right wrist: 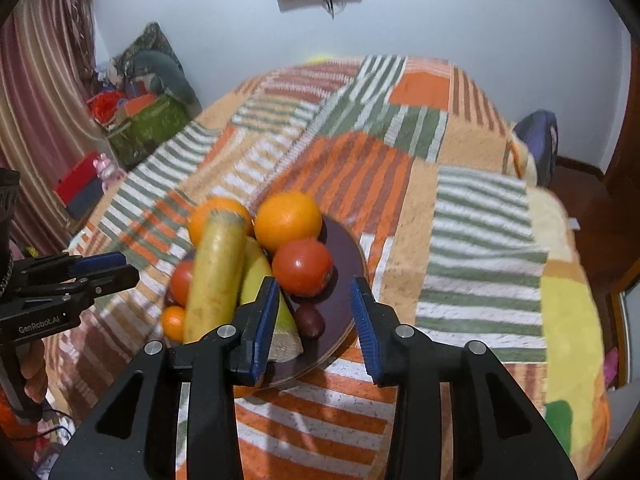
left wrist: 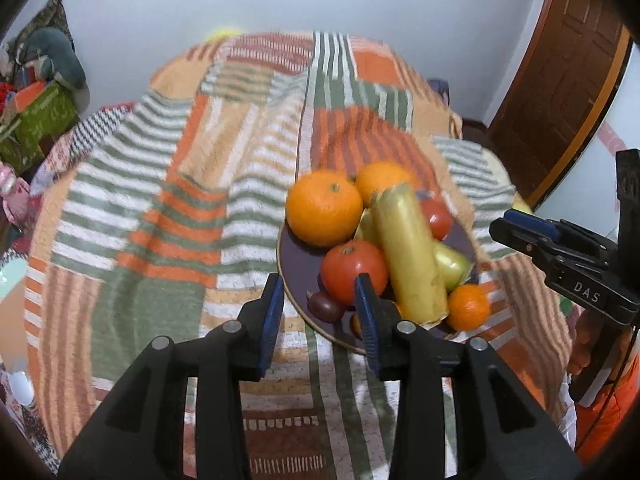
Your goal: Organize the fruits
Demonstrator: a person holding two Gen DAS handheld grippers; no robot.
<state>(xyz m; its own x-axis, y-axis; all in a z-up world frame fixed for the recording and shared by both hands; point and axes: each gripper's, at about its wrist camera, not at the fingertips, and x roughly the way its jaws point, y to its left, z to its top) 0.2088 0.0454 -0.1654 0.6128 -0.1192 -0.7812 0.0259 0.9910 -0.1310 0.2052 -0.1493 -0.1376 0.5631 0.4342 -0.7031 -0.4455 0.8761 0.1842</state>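
Observation:
A dark purple plate (left wrist: 294, 264) (right wrist: 344, 276) sits on a striped blanket and holds a pile of fruit: two oranges (left wrist: 324, 208) (right wrist: 288, 220), red tomatoes (left wrist: 354, 266) (right wrist: 302, 266), a long yellow cylinder-shaped piece (left wrist: 408, 252) (right wrist: 216, 272), a small mandarin (left wrist: 468, 306) (right wrist: 174, 322) and a dark plum (left wrist: 325, 306) (right wrist: 310, 322). My left gripper (left wrist: 320, 292) is open and empty at the plate's near rim. My right gripper (right wrist: 314, 300) is open and empty just above the plate's near edge. Each gripper shows from the side in the other view (left wrist: 532, 232) (right wrist: 100, 268).
The striped orange, green and white blanket (left wrist: 180, 200) (right wrist: 460, 220) covers a bed. Bags and boxes (left wrist: 36, 120) (right wrist: 148, 116) are piled by the wall at left. A brown door (left wrist: 560, 80) stands at right.

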